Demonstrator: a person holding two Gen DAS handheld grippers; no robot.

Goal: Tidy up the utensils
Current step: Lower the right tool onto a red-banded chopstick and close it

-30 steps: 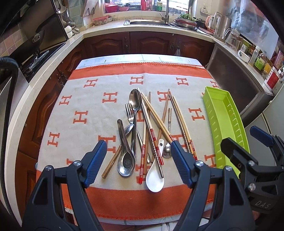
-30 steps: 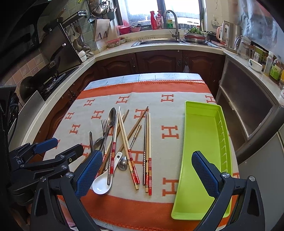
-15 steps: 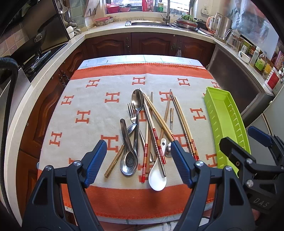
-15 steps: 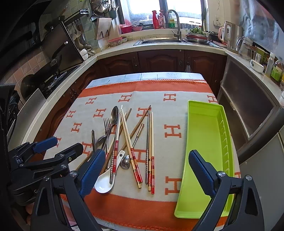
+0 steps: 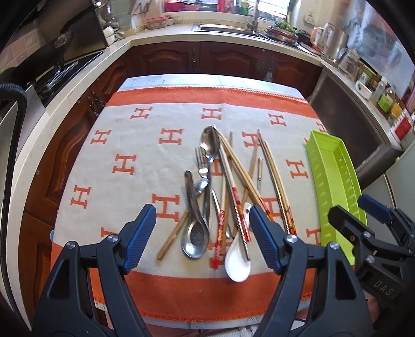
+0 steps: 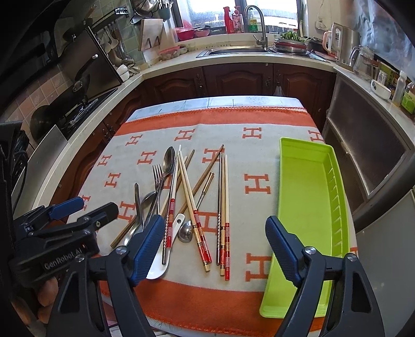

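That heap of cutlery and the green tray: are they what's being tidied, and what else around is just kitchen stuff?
Part of the job:
- chopsticks
- metal spoons
- fork
- white spoon
- green tray, nothing in it yet

Just lying about:
- kettle
- sink tap
- bottles on the windowsill
- white bowl

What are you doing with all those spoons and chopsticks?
A person holds a gripper in each hand above a jumbled pile of utensils on the orange and cream cloth. The left gripper is open and empty. The right gripper has just been closing a little, with nothing between its jaws. The green tray beside the pile is empty, so the sorting has not started.
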